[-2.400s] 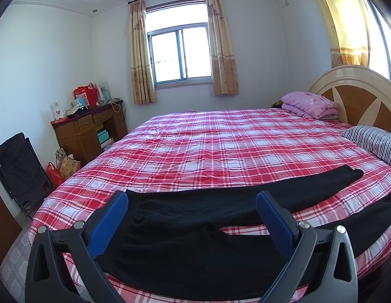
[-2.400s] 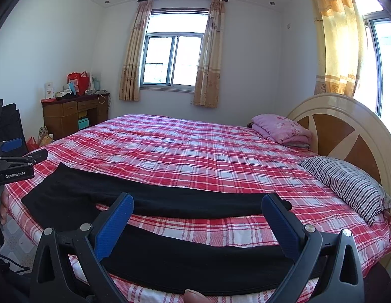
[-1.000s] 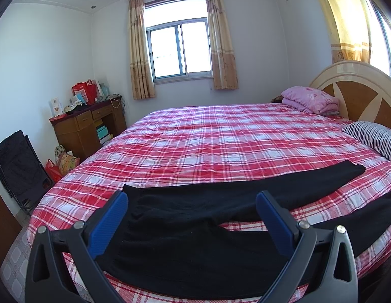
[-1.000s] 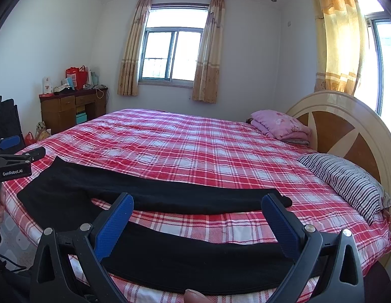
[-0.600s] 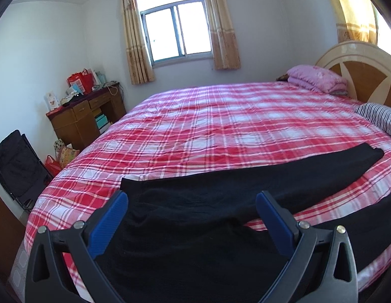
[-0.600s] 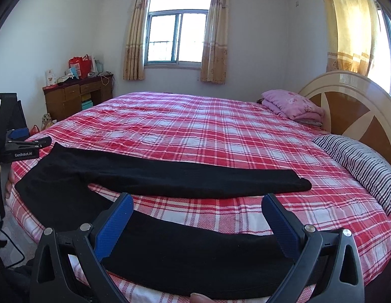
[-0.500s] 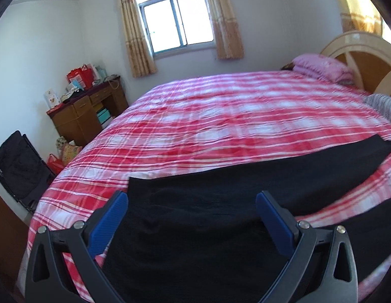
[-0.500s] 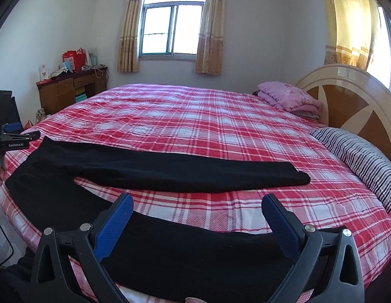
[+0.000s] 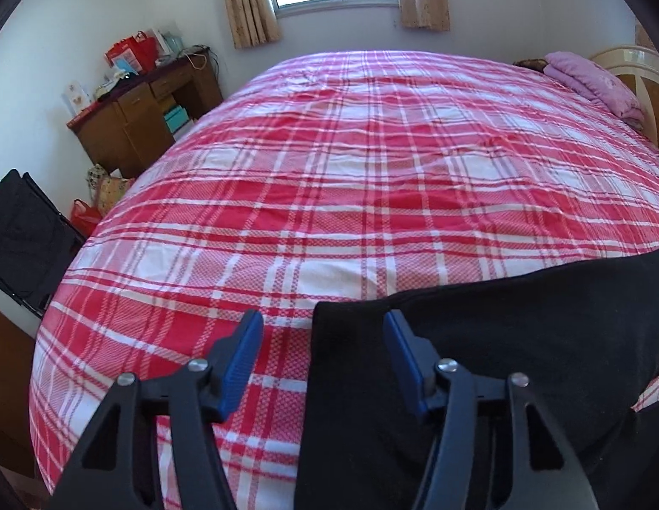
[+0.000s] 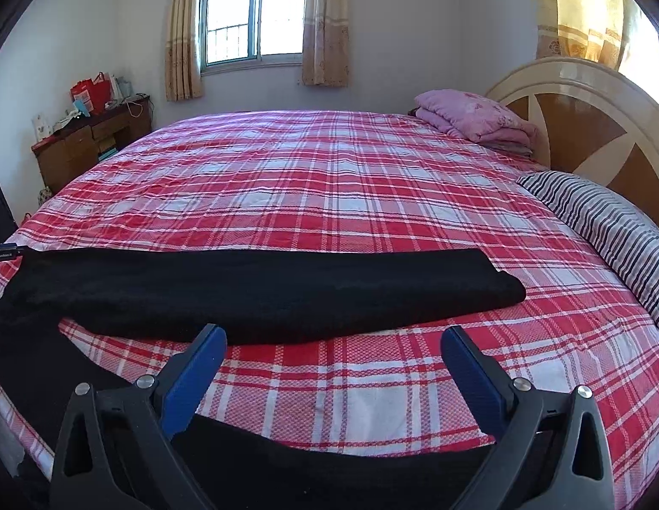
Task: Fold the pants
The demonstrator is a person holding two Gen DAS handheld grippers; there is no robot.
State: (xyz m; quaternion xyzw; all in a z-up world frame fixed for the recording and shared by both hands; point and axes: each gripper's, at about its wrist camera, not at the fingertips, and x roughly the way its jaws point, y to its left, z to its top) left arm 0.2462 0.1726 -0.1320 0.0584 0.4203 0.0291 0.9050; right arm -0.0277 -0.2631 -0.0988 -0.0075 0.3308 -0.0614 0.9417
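Note:
Black pants (image 9: 499, 340) lie flat along the near side of the bed, with the waist at the left and the two legs stretching right. In the left wrist view my left gripper (image 9: 323, 318) hangs low over the waist's far corner. Its blue jaws are closing with that corner between them, and the pads do not press on the cloth. My right gripper (image 10: 333, 333) stands wide open over the gap between the far leg (image 10: 265, 289) and the near leg (image 10: 329, 480), with nothing held. The left gripper's tip (image 10: 2, 253) shows at the far left edge of the right wrist view.
The bed has a red and white plaid cover (image 10: 329, 195). A striped pillow (image 10: 606, 229), a folded pink blanket (image 10: 474, 121) and a rounded headboard (image 10: 584, 119) are on the right. A wooden desk (image 9: 134, 114) and a black folding chair (image 9: 23, 233) stand at the left.
The left gripper has come forward and down onto the waist corner, tilting steeply, and its jaws have narrowed. The right gripper has moved in and dipped toward the legs, still wide open.

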